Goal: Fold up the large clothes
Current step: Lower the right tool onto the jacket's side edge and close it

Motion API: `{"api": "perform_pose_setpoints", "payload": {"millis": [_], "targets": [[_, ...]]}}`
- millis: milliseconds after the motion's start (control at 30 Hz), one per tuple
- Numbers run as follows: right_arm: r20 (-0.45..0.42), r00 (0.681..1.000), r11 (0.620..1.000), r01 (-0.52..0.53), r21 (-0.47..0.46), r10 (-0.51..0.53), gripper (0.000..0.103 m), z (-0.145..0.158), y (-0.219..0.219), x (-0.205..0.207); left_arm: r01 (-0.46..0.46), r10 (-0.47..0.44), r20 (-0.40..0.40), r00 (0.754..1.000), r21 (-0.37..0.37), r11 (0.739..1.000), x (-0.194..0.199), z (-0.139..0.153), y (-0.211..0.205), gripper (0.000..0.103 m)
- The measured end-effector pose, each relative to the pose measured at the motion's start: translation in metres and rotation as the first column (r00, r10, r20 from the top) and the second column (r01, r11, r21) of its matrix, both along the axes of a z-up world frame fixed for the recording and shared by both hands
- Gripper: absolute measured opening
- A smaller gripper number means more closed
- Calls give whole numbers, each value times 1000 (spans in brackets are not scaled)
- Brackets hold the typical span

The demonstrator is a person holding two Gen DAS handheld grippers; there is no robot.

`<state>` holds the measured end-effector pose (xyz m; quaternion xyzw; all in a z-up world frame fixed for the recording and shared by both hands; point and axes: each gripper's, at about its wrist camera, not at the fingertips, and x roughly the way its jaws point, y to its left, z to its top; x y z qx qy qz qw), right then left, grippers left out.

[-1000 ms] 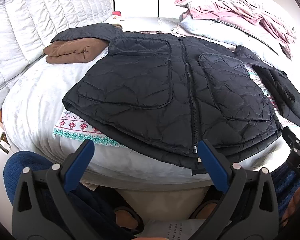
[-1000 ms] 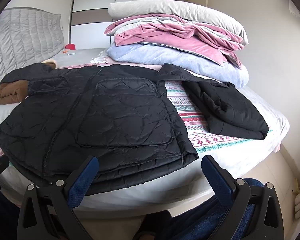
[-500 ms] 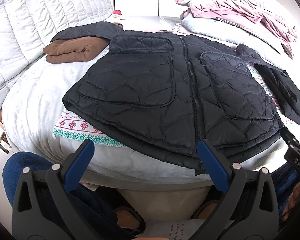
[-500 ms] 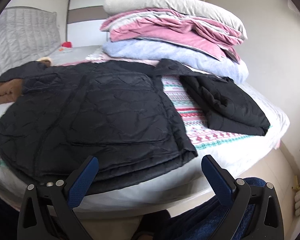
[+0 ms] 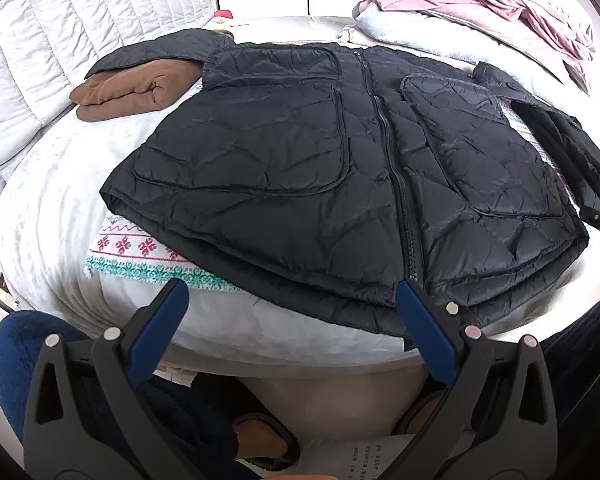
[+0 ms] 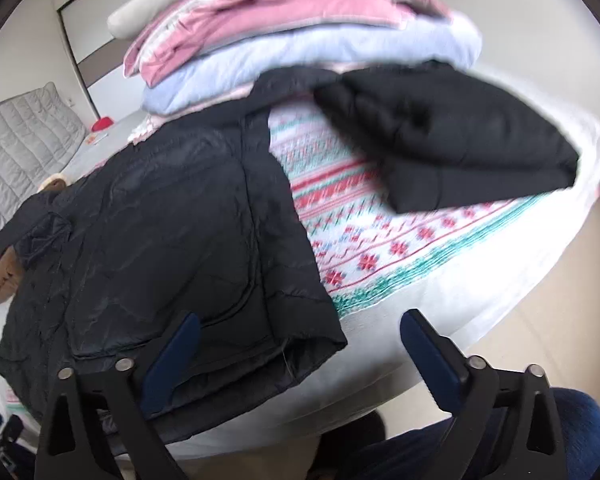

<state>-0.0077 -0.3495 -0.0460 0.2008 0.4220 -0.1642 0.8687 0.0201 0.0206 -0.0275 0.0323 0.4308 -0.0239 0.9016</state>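
Note:
A black quilted jacket lies flat and zipped on the bed, hem toward me. It also shows in the right wrist view. Its right sleeve lies spread out over a patterned blanket. Its left sleeve lies over a folded brown garment. My left gripper is open and empty, just short of the hem near the zipper. My right gripper is open and empty at the jacket's right hem corner, tilted.
A folded brown garment lies at the left by the grey quilted headboard. A stack of pink and pale blue bedding lies at the back right. The bed edge and my legs are just below the grippers.
Both grippers have moved closer to the jacket's hem. The right gripper has swung right and tilted, now facing the hem corner and the right sleeve.

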Motion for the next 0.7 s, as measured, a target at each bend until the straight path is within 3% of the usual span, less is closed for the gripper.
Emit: {"api": "perform_pose_setpoints", "payload": {"millis": [33,100,167,200,400,500,700], "targets": [[-19,1000,1000,-13,29,14,75,-6,-1,4,2,-2,-5,1000,0,1000,1,-1,-2,103],[-52,997,994,-48,96,53,36,-20,-2,14,13,-13,-15,1000,2,1000,3,-4,-6,103],[-34,994,992,-97,84,100,13,-19,6,17,23,-22,-19,1000,11,1000,4,-6,-9,103],[-29,994,993,-104,51,105,9,-14,8,16,25,-25,-21,999,15,1000,4,-6,-10,103],[19,998,992,-53,-113,55,5,27,-6,16,10,-9,-26,1000,29,1000,10,-6,-4,103],[1,1000,992,-10,-124,11,5,27,-20,20,-1,2,-25,1000,34,999,12,-6,0,103],[-15,1000,991,-25,-131,23,6,24,-20,24,-14,14,-44,999,16,1000,21,-6,9,103]]}}
